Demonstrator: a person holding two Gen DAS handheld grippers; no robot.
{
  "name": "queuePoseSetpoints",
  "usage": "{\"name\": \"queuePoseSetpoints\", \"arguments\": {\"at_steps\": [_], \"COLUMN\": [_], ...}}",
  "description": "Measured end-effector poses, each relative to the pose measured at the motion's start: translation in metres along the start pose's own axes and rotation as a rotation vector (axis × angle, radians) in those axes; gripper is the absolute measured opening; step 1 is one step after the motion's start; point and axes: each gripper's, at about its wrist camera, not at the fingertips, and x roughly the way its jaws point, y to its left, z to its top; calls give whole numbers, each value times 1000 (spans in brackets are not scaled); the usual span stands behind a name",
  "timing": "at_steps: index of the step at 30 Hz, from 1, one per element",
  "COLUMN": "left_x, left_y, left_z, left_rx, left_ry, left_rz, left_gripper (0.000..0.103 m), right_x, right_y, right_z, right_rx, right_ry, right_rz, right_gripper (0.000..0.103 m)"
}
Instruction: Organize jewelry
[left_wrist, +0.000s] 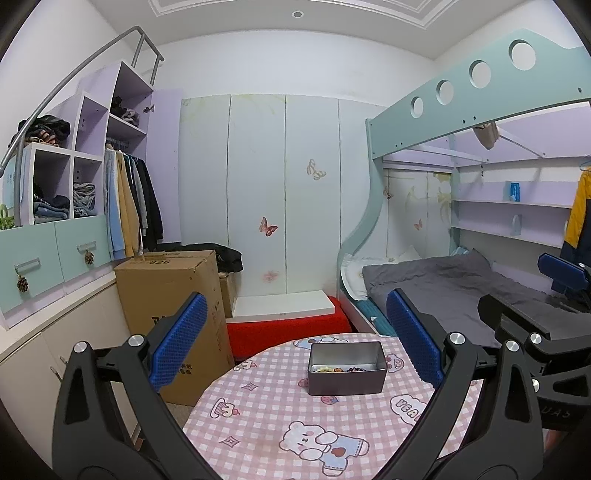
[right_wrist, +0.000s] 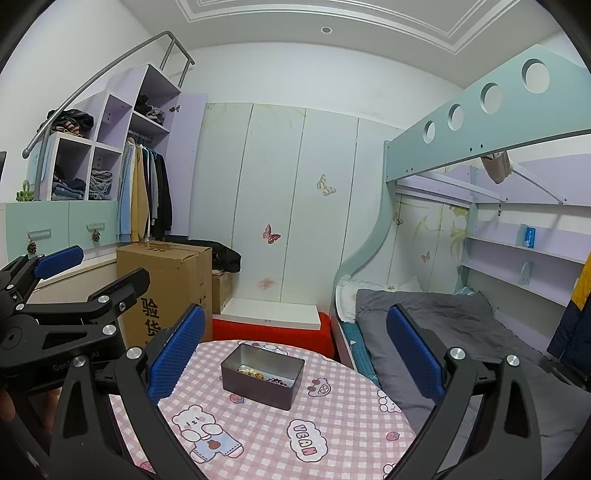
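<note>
The tin box (left_wrist: 346, 367) sat toward the far edge of the round surface (left_wrist: 266, 413), and it lay straight ahead of the left tongs (left_wrist: 295, 339), framed between their two blue pads. From the right tongs (right_wrist: 295, 347) it lay ahead but slightly to the left, nearer their left pad (right_wrist: 177, 354). Its long axis ran across the left wrist view, roughly side to side, and appeared turned at an angle in the right wrist view. By that framing the left tongs seemed the better lined up, though neither looked clearly closer. Both pairs of tongs were spread wide and held nothing, hovering above the pink checked cloth and apart from the box. The box was a dark, rectangular metal tin without a lid, its inside walls shiny. In its bottom lay a small heap of jewelry (right_wrist: 264, 374): pale beads, something yellowish and some dark beads, too small to tell apart as separate pieces.
</note>
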Motion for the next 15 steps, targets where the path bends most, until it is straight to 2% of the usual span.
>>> {"name": "queuePoseSetpoints", "arguments": {"at_steps": [15], "left_x": [2], "left_y": [0], "left_z": [-1], "left_rx": [4], "left_ry": [-1], "left_rz": [-5], "left_gripper": [96], "right_x": [1], "right_y": [-1], "right_z": [-1], "right_rx": [-4], "right_ry": [0], "right_rz": [-4], "right_gripper": [95]}}
